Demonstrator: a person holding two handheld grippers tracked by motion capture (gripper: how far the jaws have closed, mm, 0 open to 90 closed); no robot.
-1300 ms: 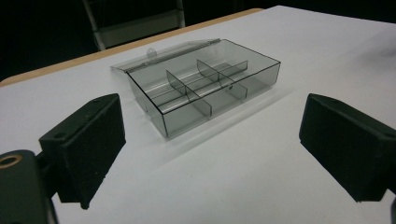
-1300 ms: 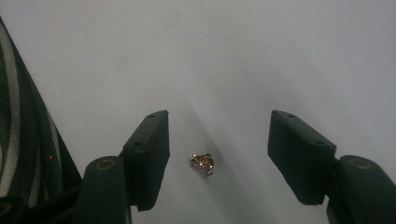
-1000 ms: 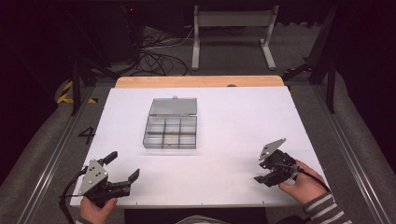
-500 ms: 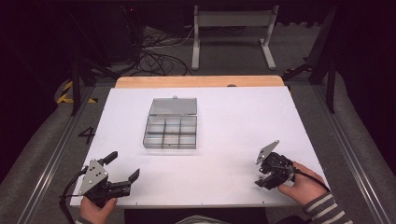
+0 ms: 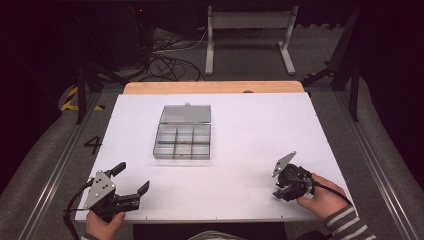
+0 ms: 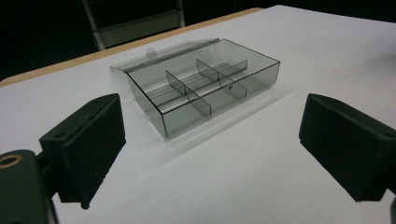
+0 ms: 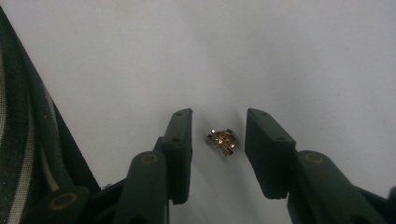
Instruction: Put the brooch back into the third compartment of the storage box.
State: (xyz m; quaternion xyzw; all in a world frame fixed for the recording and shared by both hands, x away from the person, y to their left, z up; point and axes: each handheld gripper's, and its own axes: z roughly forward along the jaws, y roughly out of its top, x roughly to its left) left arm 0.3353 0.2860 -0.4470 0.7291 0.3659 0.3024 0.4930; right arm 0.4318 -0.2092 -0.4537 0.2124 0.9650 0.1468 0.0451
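While we look down from the high view, we see a clear plastic organizer box (image 5: pixel 182 141) sitting near the middle of the white table (image 5: pixel 250 125), its lid (image 5: pixel 185 114) folded back flat on the far side. Thin dividers split the box into a grid of small compartments, and from the left gripper view we find every visible compartment of the box (image 6: pixel 205 91) bare, with only the tinted walls and floor showing through. We hold the left gripper (image 5: pixel 131 181) at the near left corner of the table, well apart from the box, with its jaws spread wide and nothing between them; in its own view the two black pads (image 6: pixel 91 144) stand far apart and frame the box. We hold the right gripper (image 5: pixel 280 192) low at the near right of the table, tipped down toward the surface. In the right gripper view its jaws are parted around a small gold-coloured metal piece (image 7: pixel 221 139) that lies on the white surface between them, touching neither pad. We cannot tell what the little piece is. A striped sleeve (image 7: pixel 14 154) edges that view.
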